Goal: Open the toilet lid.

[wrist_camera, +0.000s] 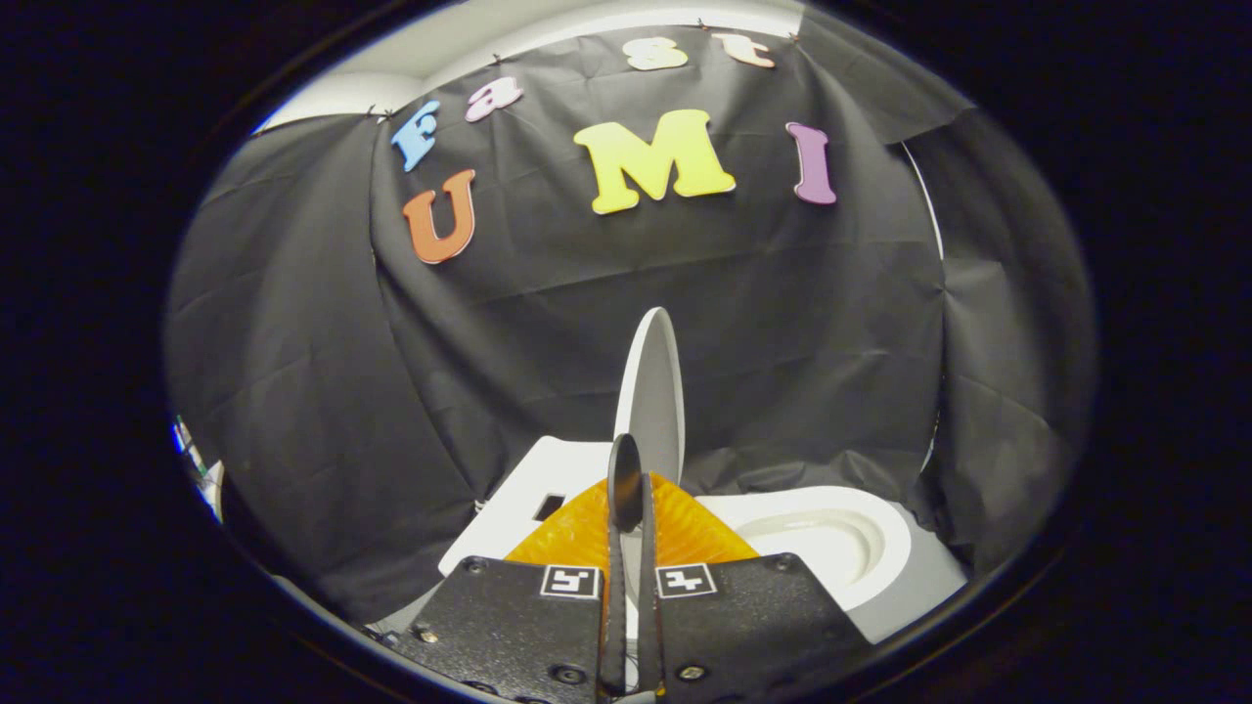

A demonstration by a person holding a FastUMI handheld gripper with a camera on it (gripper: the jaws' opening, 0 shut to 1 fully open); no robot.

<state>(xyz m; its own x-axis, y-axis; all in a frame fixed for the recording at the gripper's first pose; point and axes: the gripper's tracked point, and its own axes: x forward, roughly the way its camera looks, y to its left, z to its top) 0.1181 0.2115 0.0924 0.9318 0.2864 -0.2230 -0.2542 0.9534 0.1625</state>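
White lid (653, 391) upright, edge-on beyond closed claw (626, 489); grip on lid unclear.

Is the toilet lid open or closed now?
Open. The lid stands upright, edge-on, just beyond the claw, and the bowl beside it lies uncovered. The claw's fingers are nearly together on the lid's edge.

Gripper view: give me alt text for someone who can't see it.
The toilet lid stands raised, nearly upright, just beyond the gripper, whose two fingers are closed together with nothing visibly held. To its right, the white toilet bowl lies open, with black cloth behind.
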